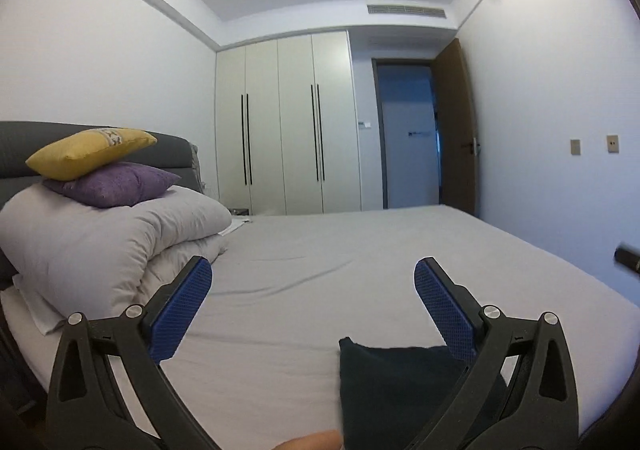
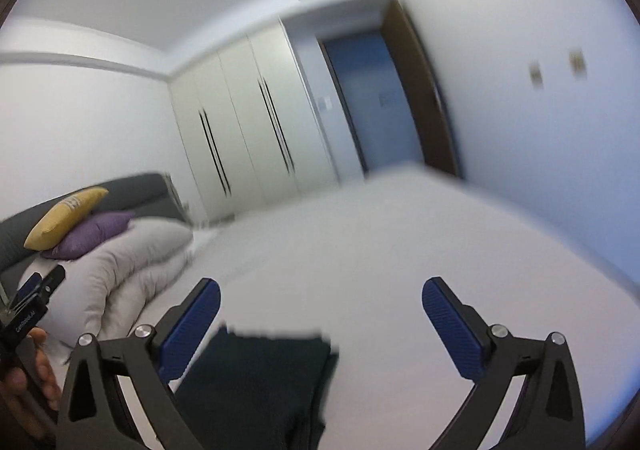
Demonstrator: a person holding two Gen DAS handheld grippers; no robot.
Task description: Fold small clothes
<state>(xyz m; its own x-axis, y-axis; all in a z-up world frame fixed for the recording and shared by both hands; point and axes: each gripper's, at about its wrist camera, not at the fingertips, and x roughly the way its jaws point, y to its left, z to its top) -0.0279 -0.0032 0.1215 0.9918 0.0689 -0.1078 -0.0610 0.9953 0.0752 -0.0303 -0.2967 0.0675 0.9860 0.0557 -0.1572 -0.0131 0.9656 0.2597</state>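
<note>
Both grippers are hanging with jaws spread wide, left gripper [image 1: 313, 282] and right gripper [image 2: 321, 302] gripping nothing; below them a dark folded garment [image 1: 400, 390] is lying flat on the grey bed [image 1: 320, 250], with stacked pillows [image 1: 100, 169] sitting by the headboard and a white wardrobe [image 1: 284, 121] standing beyond

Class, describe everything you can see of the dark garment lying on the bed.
The dark garment is navy or near-black soft cloth, folded into a flat, roughly rectangular pad with straight edges and a squared corner. It lies on the pale grey bed sheet near the bed's near edge. Nothing grips it: both hand-held grippers stand open above it. Its lower part is hidden, so its type is unclear.
</note>
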